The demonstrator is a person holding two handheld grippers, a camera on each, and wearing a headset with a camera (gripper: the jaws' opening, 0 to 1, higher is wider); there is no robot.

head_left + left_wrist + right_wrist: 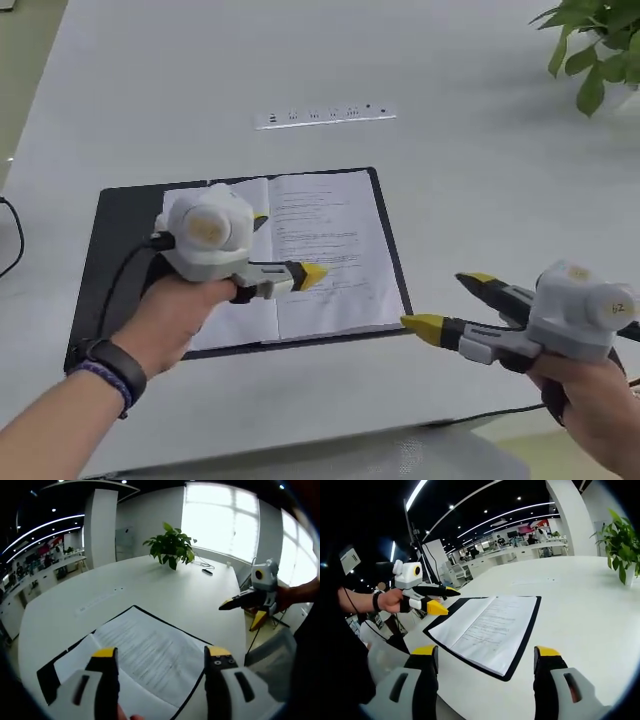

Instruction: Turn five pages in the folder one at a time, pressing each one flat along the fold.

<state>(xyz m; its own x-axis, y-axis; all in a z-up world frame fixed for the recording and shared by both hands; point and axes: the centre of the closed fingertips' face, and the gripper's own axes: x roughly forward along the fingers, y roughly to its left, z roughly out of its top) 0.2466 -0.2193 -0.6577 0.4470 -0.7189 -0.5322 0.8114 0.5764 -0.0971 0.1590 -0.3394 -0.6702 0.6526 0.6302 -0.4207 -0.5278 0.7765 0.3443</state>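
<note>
The folder (300, 250) lay open on the white tabletop (200, 70), black cover down and printed pages up; no page was lifted. The left gripper (161, 652) had its jaws spread wide and gripped nothing; in the left gripper view the printed right-hand page ran ahead of the jaws and in the gap between them, with the blank left-hand page beyond the left jaw. In the head view this gripper sat over the left-hand page near the fold; whether it touched the paper could not be told. The right gripper (452, 302) also had its jaws spread with nothing in them; it was off the folder, just past its near right corner; in the right gripper view the folder lay ahead of the jaws, nearer the left jaw than the right. A socket strip (325, 115) lay in the tabletop beyond the folder; a leafy plant (600, 45) stood well off, past the right jaws.
</note>
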